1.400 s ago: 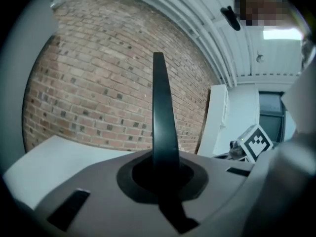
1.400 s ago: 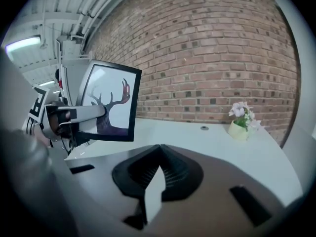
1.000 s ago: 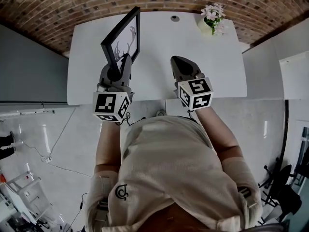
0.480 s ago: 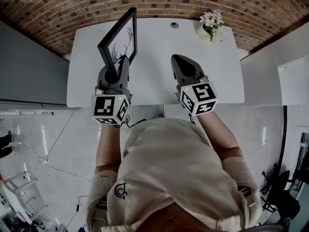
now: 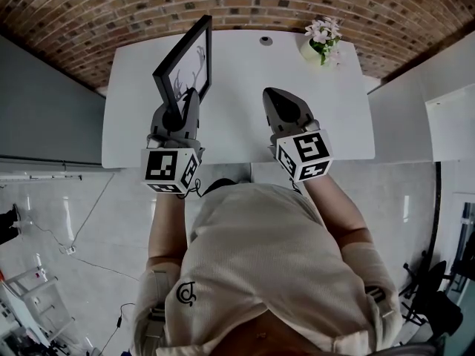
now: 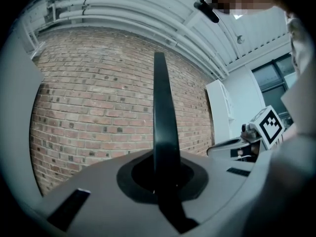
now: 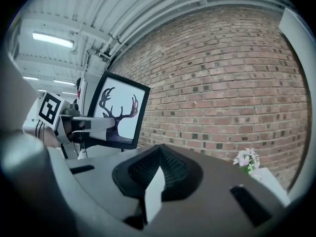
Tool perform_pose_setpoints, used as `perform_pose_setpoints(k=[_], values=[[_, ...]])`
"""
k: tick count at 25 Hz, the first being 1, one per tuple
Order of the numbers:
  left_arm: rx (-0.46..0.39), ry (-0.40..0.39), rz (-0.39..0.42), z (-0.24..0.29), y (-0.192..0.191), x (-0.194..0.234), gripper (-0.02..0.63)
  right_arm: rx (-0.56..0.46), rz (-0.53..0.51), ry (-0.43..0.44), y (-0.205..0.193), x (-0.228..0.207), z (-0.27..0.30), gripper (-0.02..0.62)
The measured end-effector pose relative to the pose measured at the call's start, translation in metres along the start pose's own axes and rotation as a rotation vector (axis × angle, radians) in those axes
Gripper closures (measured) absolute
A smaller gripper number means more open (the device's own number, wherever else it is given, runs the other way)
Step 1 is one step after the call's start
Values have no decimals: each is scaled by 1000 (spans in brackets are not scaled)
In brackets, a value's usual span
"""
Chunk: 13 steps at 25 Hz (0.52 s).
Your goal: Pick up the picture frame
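I am holding the picture frame [image 5: 185,58] by its lower edge with the left gripper [image 5: 188,95]. Its jaws are clamping on that thin black edge, and the frame is standing tilted over the left part of the white tabletop [image 5: 237,87], seemingly clear of it. The right gripper [image 5: 272,93] is hovering beside, jaws together on nothing. I am judging that so narrow a grip may let the frame swing or slip out if my wrist rolls. The left gripper view is showing only the frame's edge, while the right gripper view is showing its antler picture and the flowers [image 7: 247,159].
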<state>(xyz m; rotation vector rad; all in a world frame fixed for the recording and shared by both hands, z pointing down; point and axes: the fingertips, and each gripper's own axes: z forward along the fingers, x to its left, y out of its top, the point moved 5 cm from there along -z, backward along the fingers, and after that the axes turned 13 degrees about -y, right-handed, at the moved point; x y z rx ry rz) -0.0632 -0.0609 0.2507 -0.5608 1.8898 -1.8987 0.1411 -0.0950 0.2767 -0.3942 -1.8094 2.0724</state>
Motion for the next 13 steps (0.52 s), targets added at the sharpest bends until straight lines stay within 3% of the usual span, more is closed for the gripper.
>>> perform_pose_setpoints(k=[13], values=[[-8,-28,-13,9,-3,-7,583,-45,-11,15,-1,-7,4,591]])
